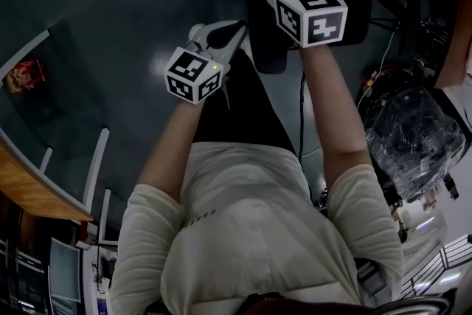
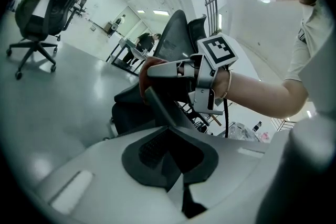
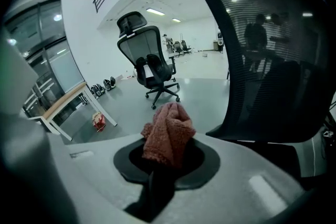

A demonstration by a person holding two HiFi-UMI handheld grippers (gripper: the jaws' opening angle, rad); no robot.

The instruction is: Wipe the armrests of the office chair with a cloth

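Pink terry cloth (image 3: pixel 168 134) sits bunched in the clamped jaws of your right hand-held gripper (image 3: pixel 164 162), just beside the dark mesh back of the office chair (image 3: pixel 273 55). Your left hand-held gripper (image 2: pixel 169 136) has its jaws apart with nothing between them. Glossy grey floor (image 3: pixel 205 94) spreads beyond, with a second office chair (image 3: pixel 151 63) well apart and a wood-topped bench (image 3: pixel 62 101) by the glass wall (image 3: pixel 50 63).

Black mesh office chair (image 3: pixel 273 60): cut off at your right gripper view's top and right edges, armrests not discernible. In your left gripper view, reddish fuzzy cloth (image 2: pixel 143 84) is mostly hidden behind your right gripper (image 2: pixel 152 71). Background people too small to tell.
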